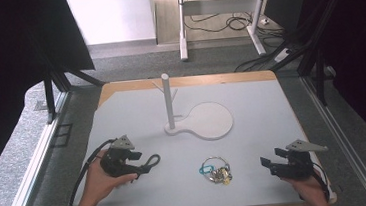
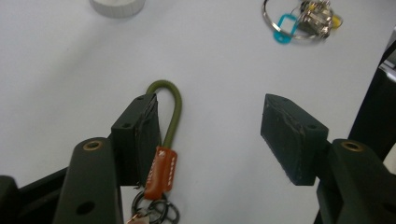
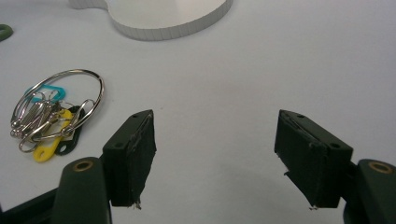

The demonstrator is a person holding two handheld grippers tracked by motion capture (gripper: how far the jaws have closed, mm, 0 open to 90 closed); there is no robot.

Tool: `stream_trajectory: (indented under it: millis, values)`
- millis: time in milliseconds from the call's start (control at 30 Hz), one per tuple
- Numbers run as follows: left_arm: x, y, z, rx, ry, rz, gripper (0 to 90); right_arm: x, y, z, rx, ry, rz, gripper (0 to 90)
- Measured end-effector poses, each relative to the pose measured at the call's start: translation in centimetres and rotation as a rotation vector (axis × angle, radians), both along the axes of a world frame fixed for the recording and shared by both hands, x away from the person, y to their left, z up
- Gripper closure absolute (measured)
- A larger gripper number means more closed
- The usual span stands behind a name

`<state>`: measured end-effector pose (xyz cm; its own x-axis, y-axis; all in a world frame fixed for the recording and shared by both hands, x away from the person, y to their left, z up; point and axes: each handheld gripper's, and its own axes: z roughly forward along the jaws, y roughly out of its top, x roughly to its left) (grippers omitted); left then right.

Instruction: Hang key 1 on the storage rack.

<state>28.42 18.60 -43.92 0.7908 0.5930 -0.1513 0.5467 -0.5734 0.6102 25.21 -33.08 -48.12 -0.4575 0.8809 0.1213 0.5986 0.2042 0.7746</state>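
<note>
Table (image 1: 136, 109): keychain (image 2: 163, 154) rings cut off below

An olive loop keychain (image 2: 170, 109) with orange leather tab lies flat on the table.

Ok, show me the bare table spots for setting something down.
Bare: the table right of the white stand, and the stretch between the ring of keys and the right gripper. Crowded: around the left gripper, where the green loop keychain lies.
</note>
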Motion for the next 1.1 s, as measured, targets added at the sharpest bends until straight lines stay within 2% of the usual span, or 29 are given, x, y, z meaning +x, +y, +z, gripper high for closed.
stream_trajectory:
  millis: [67, 200, 233, 267, 367, 400, 433, 467, 600, 667, 700, 733, 800, 933, 967, 1100]
  values:
    - [0.3, 0.2, -0.2, 0.026, 0.001, -0.013, 38.0, 0.0, -0.1, 0.0, -0.001, 0.001, -0.003, 29.7]
    - [0.6, 0.3, -0.4, 0.048, 0.013, -0.034, 41.1, 0.0, -0.2, -0.1, -0.004, 0.004, -0.010, 29.7]
    - [1.0, 0.4, -0.6, 0.074, 0.023, -0.044, 41.8, -0.1, -0.3, -0.1, -0.005, 0.006, -0.011, 29.8]
    - [1.0, 0.4, -0.6, 0.074, 0.023, -0.044, 42.5, -0.1, -0.3, -0.1, -0.005, 0.006, -0.011, 29.8]
    - [1.8, 0.1, -1.3, 0.129, 0.059, -0.062, 44.6, -0.1, -0.3, -0.2, -0.011, 0.014, -0.012, 29.9]
    - [1.8, 0.1, -1.3, 0.129, 0.059, -0.062, 44.7, -0.1, -0.3, -0.3, -0.012, 0.015, -0.015, 29.8]
    - [2.1, -0.4, -1.6, 0.167, 0.068, -0.075, 45.0, 0.0, -0.2, -0.4, -0.016, 0.017, -0.018, 29.8]
    - [2.1, -0.4, -1.6, 0.167, 0.068, -0.075, 45.2, 0.0, -0.2, -0.4, -0.016, 0.017, -0.018, 29.8]
    - [2.8, -0.8, -1.8, 0.221, 0.094, -0.100, 47.2, 0.0, -0.2, -0.5, -0.022, 0.025, -0.021, 29.8]
    - [2.9, -0.8, -1.8, 0.229, 0.096, -0.102, 47.7, 0.0, -0.2, -0.6, -0.023, 0.026, -0.021, 29.9]
    - [3.1, -0.8, -1.8, 0.258, 0.108, -0.121, 48.1, 0.0, -0.2, -0.6, -0.024, 0.029, -0.022, 29.9]
    - [3.1, -0.8, -1.8, 0.258, 0.108, -0.121, 48.7, 0.0, -0.2, -0.6, -0.024, 0.029, -0.022, 29.9]
    - [3.3, -0.9, -2.1, 0.292, 0.120, -0.138, 49.3, 0.0, -0.2, -0.7, -0.029, 0.031, -0.021, 29.8]
    - [3.5, -1.2, -2.4, 0.325, 0.133, -0.153, 51.6, 0.0, -0.1, -0.7, -0.033, 0.036, -0.019, 29.9]
    - [3.6, -1.4, -2.7, 0.348, 0.135, -0.164, 52.2, 0.0, 0.0, -0.7, -0.033, 0.036, -0.019, 29.9]
    - [4.0, -1.9, -3.0, 0.389, 0.146, -0.175, 54.1, 0.1, 0.0, -0.7, -0.035, 0.038, -0.022, 29.8]
